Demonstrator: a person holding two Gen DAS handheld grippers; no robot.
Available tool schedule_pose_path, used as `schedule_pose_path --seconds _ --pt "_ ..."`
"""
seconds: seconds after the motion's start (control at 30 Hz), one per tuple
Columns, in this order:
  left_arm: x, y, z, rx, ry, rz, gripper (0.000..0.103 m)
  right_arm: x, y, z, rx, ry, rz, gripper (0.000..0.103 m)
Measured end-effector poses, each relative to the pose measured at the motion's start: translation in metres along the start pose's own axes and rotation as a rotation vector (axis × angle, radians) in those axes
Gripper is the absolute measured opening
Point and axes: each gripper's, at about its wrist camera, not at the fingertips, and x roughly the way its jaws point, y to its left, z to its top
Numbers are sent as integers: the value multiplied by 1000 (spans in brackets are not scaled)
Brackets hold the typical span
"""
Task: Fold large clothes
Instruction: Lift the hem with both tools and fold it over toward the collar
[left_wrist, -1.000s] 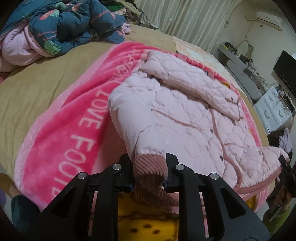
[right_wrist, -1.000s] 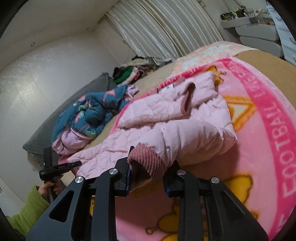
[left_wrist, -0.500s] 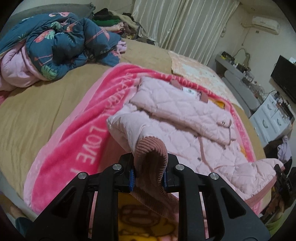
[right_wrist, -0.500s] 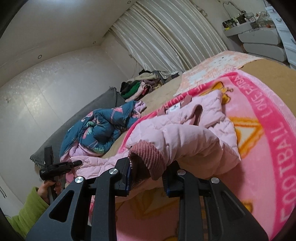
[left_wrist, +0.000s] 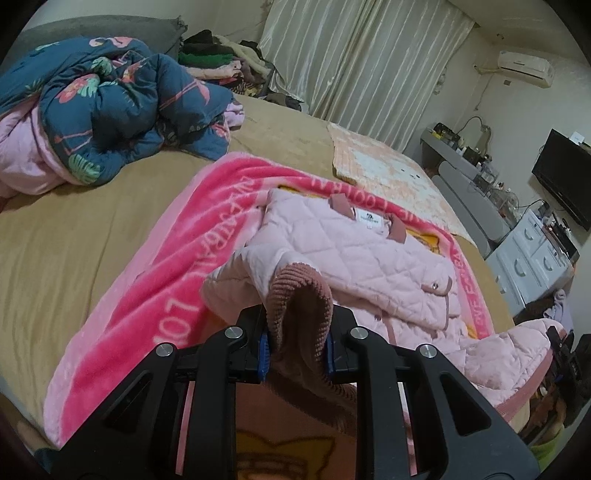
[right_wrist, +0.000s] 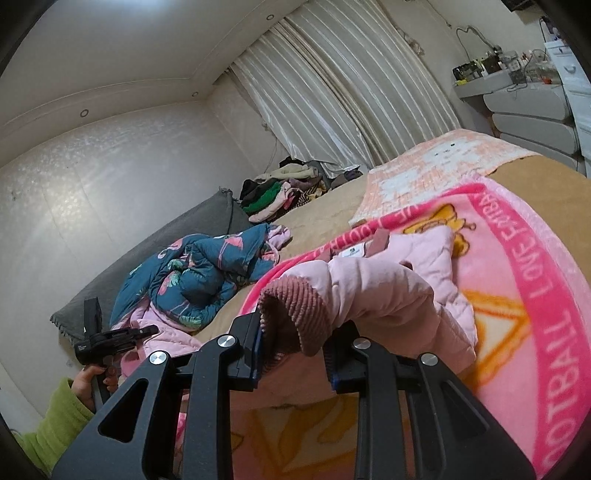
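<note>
Pink quilted jacket (left_wrist: 354, 254): spread lining-up on a pink blanket (left_wrist: 147, 280) with white lettering, blanket itself on a tan-covered bed (left_wrist: 74, 229). White neck label and two dusty-rose tabs at the collar end, far side. Both sleeves raised off the blanket by their cuffs.

Left tool (left_wrist: 297, 349): clamped on a ribbed dusty-rose cuff (left_wrist: 303, 306), blue pads pressed on either side, cuff standing above the jacket's near edge, sleeve trailing back to the jacket body.

Right tool (right_wrist: 293, 350): clamped on the other ribbed cuff (right_wrist: 295, 314), puffy pink sleeve (right_wrist: 384, 295) arching from it down to the jacket. Same tool visible at far right edge of the left wrist view, beside the jacket's lower corner.

Person: hand (right_wrist: 92, 384) and lime-green sleeve (right_wrist: 55, 428) low at left in the right wrist view, gripping the left tool's handle.

Blue floral quilt (left_wrist: 110, 110) with pink lining: bunched near the head of the bed, well apart from the jacket.
Pile of assorted clothes (left_wrist: 221, 62): far corner of bed, by the pale curtains (left_wrist: 362, 70).
Peach-patterned cloth (left_wrist: 384, 166): flat on bed beyond the blanket.
Grey headboard cushion (right_wrist: 207, 229): against the wall.
Television (left_wrist: 565, 177), white drawer unit (left_wrist: 532, 258), wall air conditioner (left_wrist: 524, 68): right side of room.
</note>
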Motion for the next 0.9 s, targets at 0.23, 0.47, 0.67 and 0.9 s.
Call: schedule_pose_path --seconds 0.23,0.47,0.67,0.9 --pt "8 -7 20 9 -27 -7 14 12 3 23 -21 -28 -14 24" --pt "14 -9 39 16 -47 -13 14 23 3 42 -30 -69 -29 24" --pt "20 -15 56 32 -67 -16 14 33 0 56 -33 -92 -46 24" --pt "31 -23 72 44 -98 -25 14 48 -5 71 -46 -112 -75 24"
